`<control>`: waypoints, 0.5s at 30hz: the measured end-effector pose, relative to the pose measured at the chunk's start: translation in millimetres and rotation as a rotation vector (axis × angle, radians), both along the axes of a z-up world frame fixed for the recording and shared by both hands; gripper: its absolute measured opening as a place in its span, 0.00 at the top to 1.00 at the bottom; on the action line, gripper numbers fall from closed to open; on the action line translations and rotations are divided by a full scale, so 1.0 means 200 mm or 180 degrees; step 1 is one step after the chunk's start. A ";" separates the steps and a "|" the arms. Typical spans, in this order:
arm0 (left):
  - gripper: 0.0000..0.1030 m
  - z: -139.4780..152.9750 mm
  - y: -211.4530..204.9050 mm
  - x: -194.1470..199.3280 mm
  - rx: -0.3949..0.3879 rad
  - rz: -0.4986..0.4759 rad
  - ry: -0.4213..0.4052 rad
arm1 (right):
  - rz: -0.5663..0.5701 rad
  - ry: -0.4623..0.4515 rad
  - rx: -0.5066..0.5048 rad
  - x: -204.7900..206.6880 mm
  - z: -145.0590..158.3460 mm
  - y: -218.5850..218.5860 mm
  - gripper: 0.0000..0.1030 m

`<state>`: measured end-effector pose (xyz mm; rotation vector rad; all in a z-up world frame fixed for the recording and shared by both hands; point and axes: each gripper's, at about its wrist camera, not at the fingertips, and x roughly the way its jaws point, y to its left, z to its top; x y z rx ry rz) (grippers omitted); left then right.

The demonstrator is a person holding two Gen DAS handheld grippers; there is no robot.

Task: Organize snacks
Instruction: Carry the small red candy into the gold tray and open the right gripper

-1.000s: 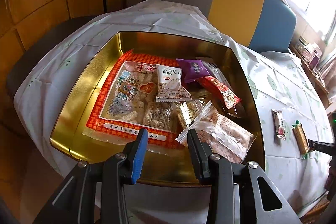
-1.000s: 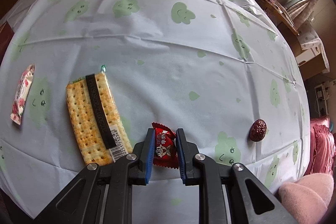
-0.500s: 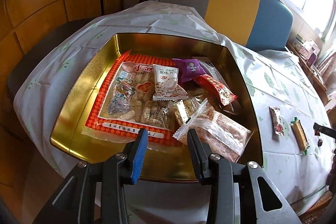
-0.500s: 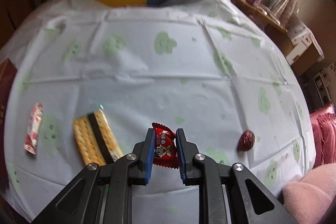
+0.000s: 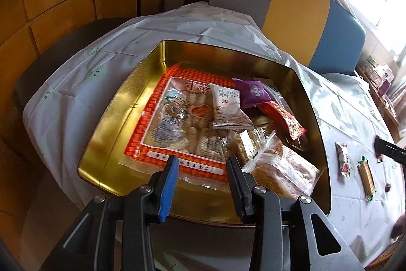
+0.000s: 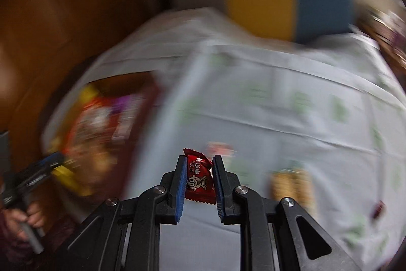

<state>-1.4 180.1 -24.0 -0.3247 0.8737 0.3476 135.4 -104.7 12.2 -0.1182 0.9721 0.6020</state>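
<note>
A gold tin tray (image 5: pixel 109 133) sits on the table and holds several snack packets, among them a big red-bordered bag (image 5: pixel 177 123), a purple packet (image 5: pixel 253 90) and a clear bag of biscuits (image 5: pixel 284 172). My left gripper (image 5: pixel 201 164) is open and empty over the tray's near edge. My right gripper (image 6: pixel 198 161) is shut on a small red candy (image 6: pixel 199 177) and holds it above the tablecloth. The tray (image 6: pixel 101 128) appears blurred to its left. A pink packet (image 5: pixel 343 163), a cracker pack (image 5: pixel 365 174) and a dark date (image 5: pixel 387 186) lie on the table to the right.
The table wears a white cloth with green prints (image 5: pixel 355 118). A grey, yellow and blue bench back (image 5: pixel 291 12) stands behind it. Wooden panels (image 5: pixel 63 4) are on the left. The right gripper's tip (image 5: pixel 388 150) shows at the right edge of the left wrist view.
My right gripper has lifted the red candy off the table and swung left toward the tray; its view is now motion-blurred. The left gripper has stayed nearly still over the tray.
</note>
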 end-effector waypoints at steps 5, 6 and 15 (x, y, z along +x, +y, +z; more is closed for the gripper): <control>0.62 0.00 0.04 -0.02 0.0001 0.0042 -0.0029 | 0.0636 0.0145 0.0138 -0.08 -0.04 0.41 0.81; 0.62 0.00 0.04 -0.02 -0.0003 0.0041 -0.0033 | 0.0708 0.0154 0.0161 -0.08 -0.05 0.48 0.81; 0.62 -0.02 0.06 -0.02 -0.0046 0.0047 -0.0028 | 0.0732 0.0515 0.0316 0.04 -0.22 0.87 0.65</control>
